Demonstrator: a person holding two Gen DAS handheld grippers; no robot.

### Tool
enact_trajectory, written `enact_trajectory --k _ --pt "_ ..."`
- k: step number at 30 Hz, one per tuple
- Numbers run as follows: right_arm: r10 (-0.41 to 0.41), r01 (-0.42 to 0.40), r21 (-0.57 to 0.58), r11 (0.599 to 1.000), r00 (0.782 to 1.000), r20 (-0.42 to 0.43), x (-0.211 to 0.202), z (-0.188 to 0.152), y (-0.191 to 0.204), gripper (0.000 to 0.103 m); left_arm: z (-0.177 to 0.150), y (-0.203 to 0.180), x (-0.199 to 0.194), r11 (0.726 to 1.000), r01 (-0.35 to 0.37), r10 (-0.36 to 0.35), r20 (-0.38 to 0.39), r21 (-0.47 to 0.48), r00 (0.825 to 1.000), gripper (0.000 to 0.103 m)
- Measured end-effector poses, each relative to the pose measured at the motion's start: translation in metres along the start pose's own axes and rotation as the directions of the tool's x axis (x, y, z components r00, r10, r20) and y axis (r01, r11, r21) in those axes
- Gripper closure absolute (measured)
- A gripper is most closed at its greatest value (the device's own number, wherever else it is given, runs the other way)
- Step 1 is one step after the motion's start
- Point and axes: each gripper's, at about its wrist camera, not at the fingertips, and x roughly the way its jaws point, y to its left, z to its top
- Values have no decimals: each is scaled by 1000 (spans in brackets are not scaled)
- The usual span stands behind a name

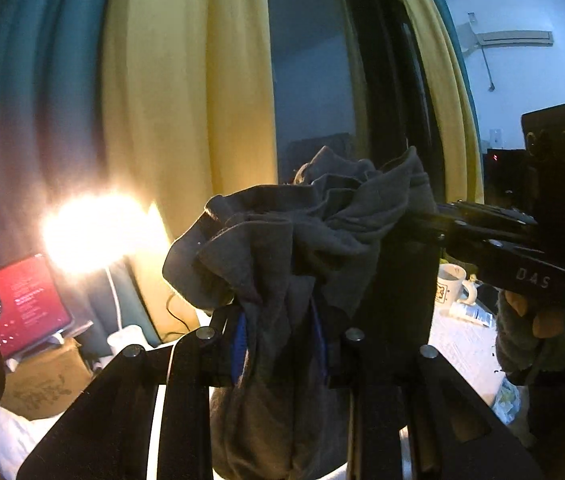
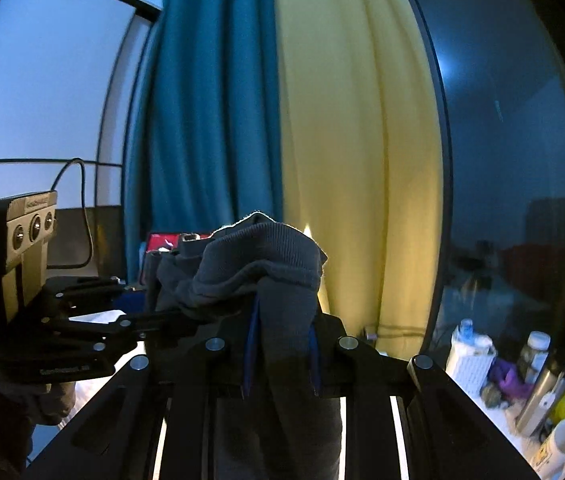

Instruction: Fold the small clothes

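Observation:
A dark grey garment [image 1: 282,248] hangs bunched in the air between both grippers. In the left wrist view my left gripper [image 1: 282,344] is shut on a fold of it, and the cloth spills over and down between the blue pads [image 1: 240,340]. My right gripper [image 1: 422,220] comes in from the right, clamped on the garment's other end, held by a hand in a fuzzy sleeve [image 1: 538,332]. In the right wrist view my right gripper [image 2: 282,356] pinches the same grey garment [image 2: 258,256], and the left gripper [image 2: 154,320] grips it from the left.
Teal and yellow curtains [image 1: 186,80] and a dark window [image 2: 514,160] stand straight ahead. A bright lamp [image 1: 90,232] and a red-screened laptop [image 1: 18,304] are at the left. A white mug [image 1: 450,284], bottles [image 2: 538,352] and clutter lie on the surface at the right.

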Motion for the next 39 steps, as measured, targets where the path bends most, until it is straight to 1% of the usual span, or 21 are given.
enact_trajectory --k 4,5,8,13,16,19,23,27,30,33,39 --pt "38 -37 -34 999 999 30 -5 9 21 82 1 7 -17 999 -38 38 22 -4 999 78" --pt "65 -63 -47 997 997 39 -5 10 26 82 1 10 -23 999 -50 50 27 -6 998 78" --pt "112 -108 -71 992 992 49 -7 15 45 82 -1 18 -39 996 -89 89 31 -7 996 78" --pt "210 -206 -83 975 976 51 -2 15 78 82 -12 27 -68 986 -165 165 10 1 986 78" --pt "256 -253 -77 964 966 30 4 11 98 82 -23 35 -83 981 -195 195 -18 -1 981 78" --pt "290 -289 -91 953 957 -2 10 4 120 82 -36 47 -88 974 -226 225 -54 -15 973 78" --pt "329 -333 -74 940 943 -55 26 -8 137 82 -48 60 -91 967 -251 246 -97 -40 964 78" --pt "327 -334 -58 941 939 -103 48 -20 142 82 -63 74 -83 964 -258 248 -130 -64 960 78" --pt "322 -328 -29 944 938 -127 66 -25 138 82 -72 82 -77 964 -257 245 -144 -71 959 78" --pt "323 -327 -2 945 935 -149 84 -34 135 82 -79 92 -64 963 -250 232 -165 -98 959 78" --pt "309 -307 43 951 929 -202 117 -50 125 82 -91 107 -43 961 -249 224 -193 -118 955 78"
